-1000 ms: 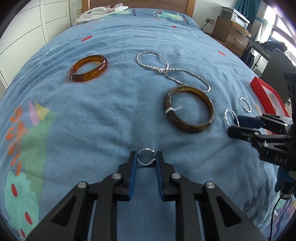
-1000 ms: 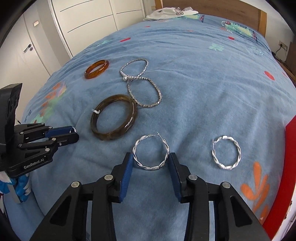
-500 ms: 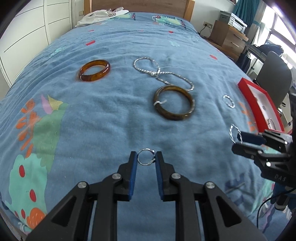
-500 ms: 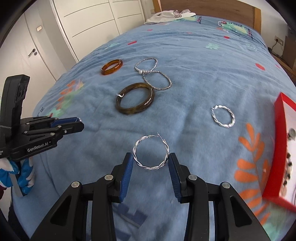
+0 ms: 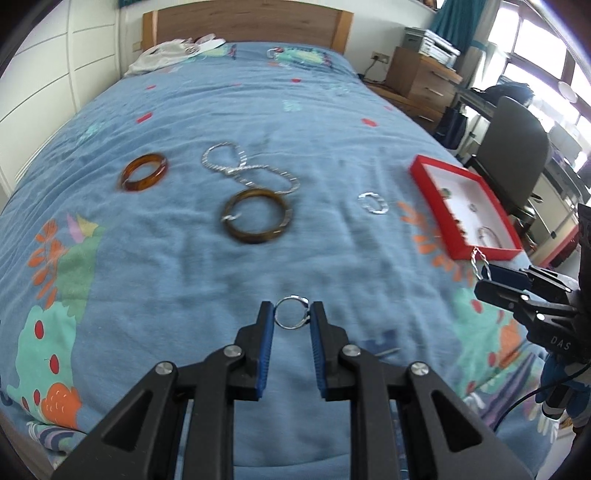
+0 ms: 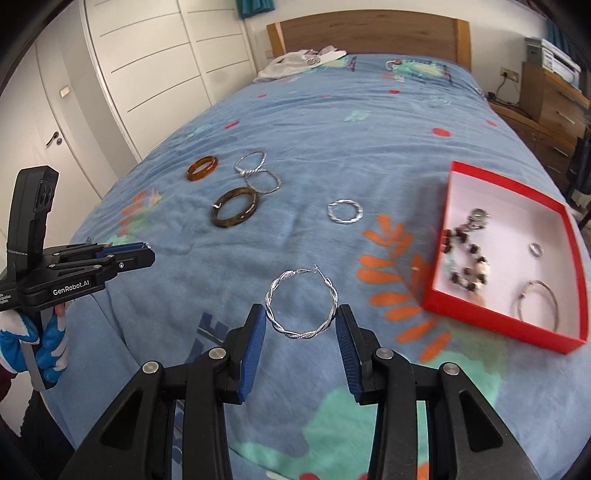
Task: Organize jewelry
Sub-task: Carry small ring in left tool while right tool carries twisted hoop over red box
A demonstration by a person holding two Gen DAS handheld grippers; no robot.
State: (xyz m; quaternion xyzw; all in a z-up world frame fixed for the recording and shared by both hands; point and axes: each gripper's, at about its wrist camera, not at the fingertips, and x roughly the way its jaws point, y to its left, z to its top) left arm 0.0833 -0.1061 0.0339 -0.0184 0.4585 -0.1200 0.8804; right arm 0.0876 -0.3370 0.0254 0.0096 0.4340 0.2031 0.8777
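My left gripper [image 5: 292, 314] is shut on a small silver ring [image 5: 291, 313], held above the blue bedspread. My right gripper [image 6: 301, 317] is shut on a twisted silver hoop earring [image 6: 302, 301], also lifted off the bed. The red box [image 6: 491, 314] with a white inside lies at the right and holds a beaded bracelet [image 6: 466, 258], a ring and a hoop. On the bedspread lie a second twisted hoop [image 6: 345, 211], a dark brown bangle [image 6: 235, 212], an amber bangle [image 6: 201, 168] and a silver necklace [image 6: 257, 172]. The right gripper [image 5: 487, 275] shows at the right of the left wrist view.
The bed's wooden headboard [image 6: 365, 33] and a white garment [image 6: 295, 62] are at the far end. White wardrobe doors [image 6: 147, 74] stand to the left, a wooden dresser [image 5: 421, 81] and a dark chair [image 5: 513, 147] to the right. A gloved hand [image 6: 33, 339] holds the left gripper.
Both grippers have risen and drawn back from the jewelry with the ring and the hoop still in them. The red box has come fully into both views.
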